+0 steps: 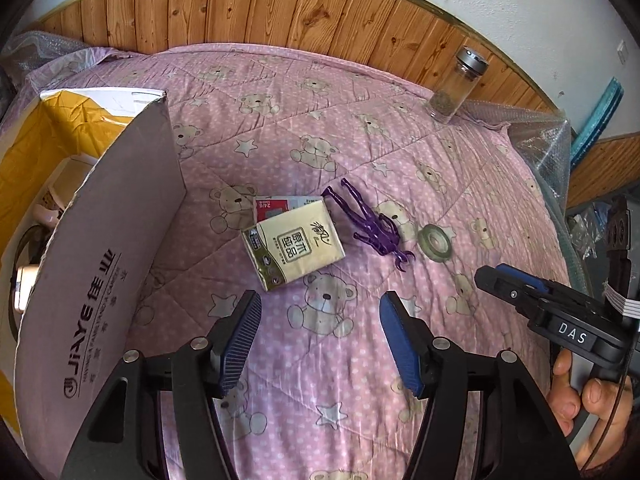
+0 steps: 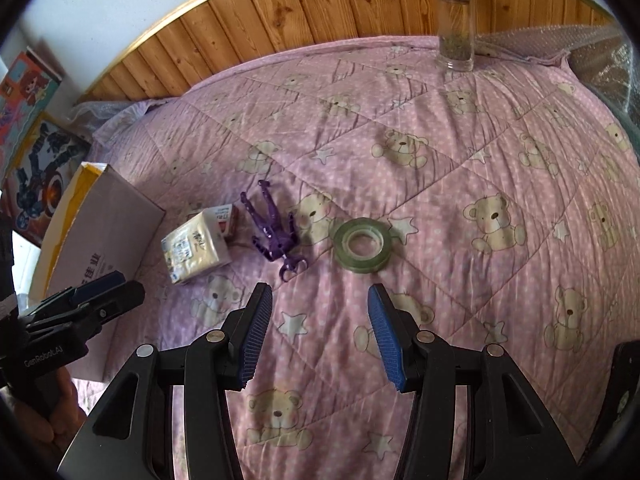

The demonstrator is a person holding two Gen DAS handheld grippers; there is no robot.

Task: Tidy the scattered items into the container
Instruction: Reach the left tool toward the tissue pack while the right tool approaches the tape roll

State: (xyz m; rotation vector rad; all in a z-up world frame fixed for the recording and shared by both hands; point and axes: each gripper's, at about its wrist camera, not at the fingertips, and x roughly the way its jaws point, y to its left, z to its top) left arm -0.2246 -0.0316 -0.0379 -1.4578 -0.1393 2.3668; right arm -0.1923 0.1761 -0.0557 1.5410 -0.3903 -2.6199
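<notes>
tape roll beyond parted jaws.

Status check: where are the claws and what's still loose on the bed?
Both claws open, empty: left claw, right claw. Tissue pack, purple figure, tape roll, glass jar still out. Cardboard box left, path unobstructed.

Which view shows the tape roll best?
The right wrist view: the tape roll lies just ahead of the open right gripper, its hole and rim clear. In the left wrist view it is smaller and off to the right, beyond the purple figure.
</notes>
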